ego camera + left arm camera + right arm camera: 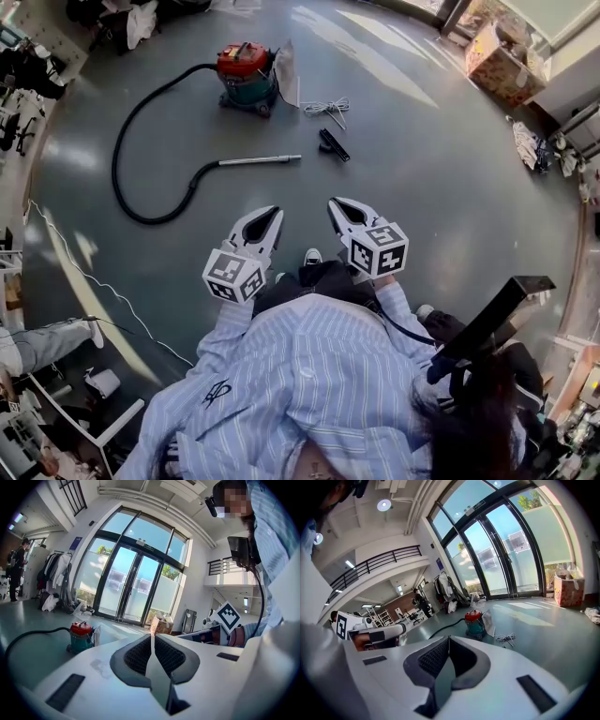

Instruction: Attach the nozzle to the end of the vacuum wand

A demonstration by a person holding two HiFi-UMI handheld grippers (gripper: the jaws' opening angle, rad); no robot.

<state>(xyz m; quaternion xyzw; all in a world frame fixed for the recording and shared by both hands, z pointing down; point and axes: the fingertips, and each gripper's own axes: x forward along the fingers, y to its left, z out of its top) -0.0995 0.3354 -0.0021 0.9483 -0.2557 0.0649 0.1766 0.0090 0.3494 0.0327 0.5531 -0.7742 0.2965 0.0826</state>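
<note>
The silver vacuum wand lies on the grey floor, joined to a black hose that loops back to the red and green vacuum cleaner. The black nozzle lies apart from the wand's free end, a little to its right. My left gripper and right gripper hang side by side in front of the person's body, well short of wand and nozzle. Both are shut with nothing between the jaws. The vacuum cleaner also shows in the left gripper view, and the cleaner again in the right gripper view.
A coiled white cable lies near the nozzle, and a white sheet leans by the vacuum cleaner. A patterned box stands at the far right. A thin cable runs across the floor at left. Glass doors stand beyond.
</note>
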